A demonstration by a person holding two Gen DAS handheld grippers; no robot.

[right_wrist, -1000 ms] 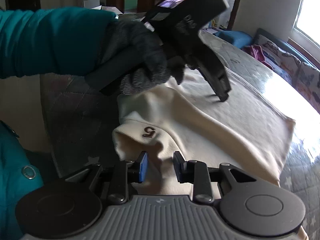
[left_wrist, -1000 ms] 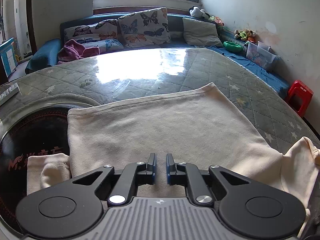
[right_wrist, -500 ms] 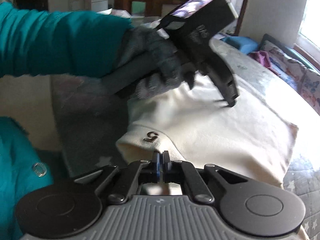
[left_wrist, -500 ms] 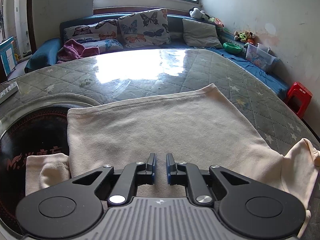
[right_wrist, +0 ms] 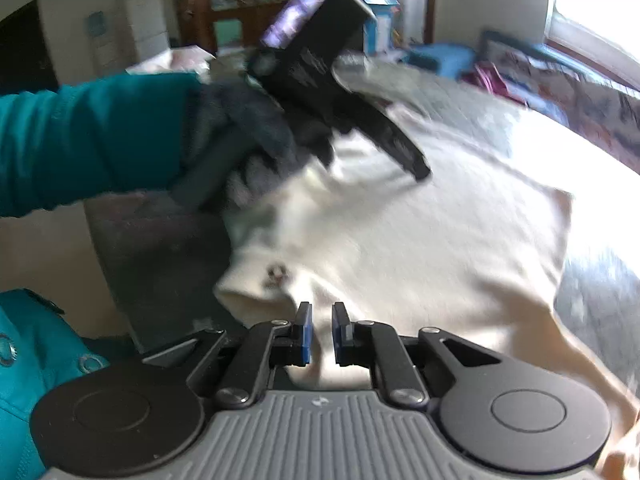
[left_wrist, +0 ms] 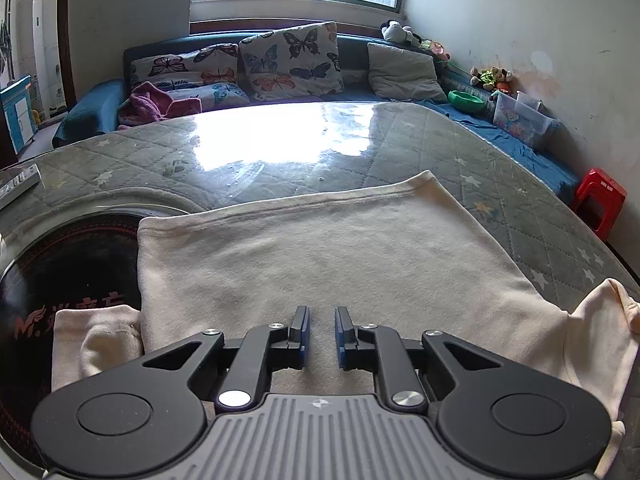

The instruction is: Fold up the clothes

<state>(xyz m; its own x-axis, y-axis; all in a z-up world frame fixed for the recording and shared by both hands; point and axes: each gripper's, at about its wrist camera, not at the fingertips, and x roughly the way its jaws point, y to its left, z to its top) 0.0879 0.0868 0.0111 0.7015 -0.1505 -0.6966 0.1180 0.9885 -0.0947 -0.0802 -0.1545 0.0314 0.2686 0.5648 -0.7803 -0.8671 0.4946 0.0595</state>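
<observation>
A cream garment (left_wrist: 328,264) lies spread flat on the quilted table, a sleeve (left_wrist: 96,340) folded at its left and another sleeve (left_wrist: 600,340) at its right. My left gripper (left_wrist: 321,332) hovers just above the garment's near part, its jaws slightly apart and empty. In the right wrist view the same garment (right_wrist: 432,248) shows with a small dark mark (right_wrist: 276,273) near the sleeve edge. My right gripper (right_wrist: 321,332) sits over that edge, jaws slightly apart, nothing between them. The left gripper (right_wrist: 416,168), held by a gloved hand, points down at the cloth.
A dark round hotplate (left_wrist: 60,272) is set into the table at the left. A sofa with butterfly cushions (left_wrist: 292,60) runs along the back. A red stool (left_wrist: 598,200) stands at the right. A remote (left_wrist: 18,184) lies at the far left edge.
My right gripper closed half a second ago and has opened a little again; its view has shifted and blurred. The left gripper has barely moved.
</observation>
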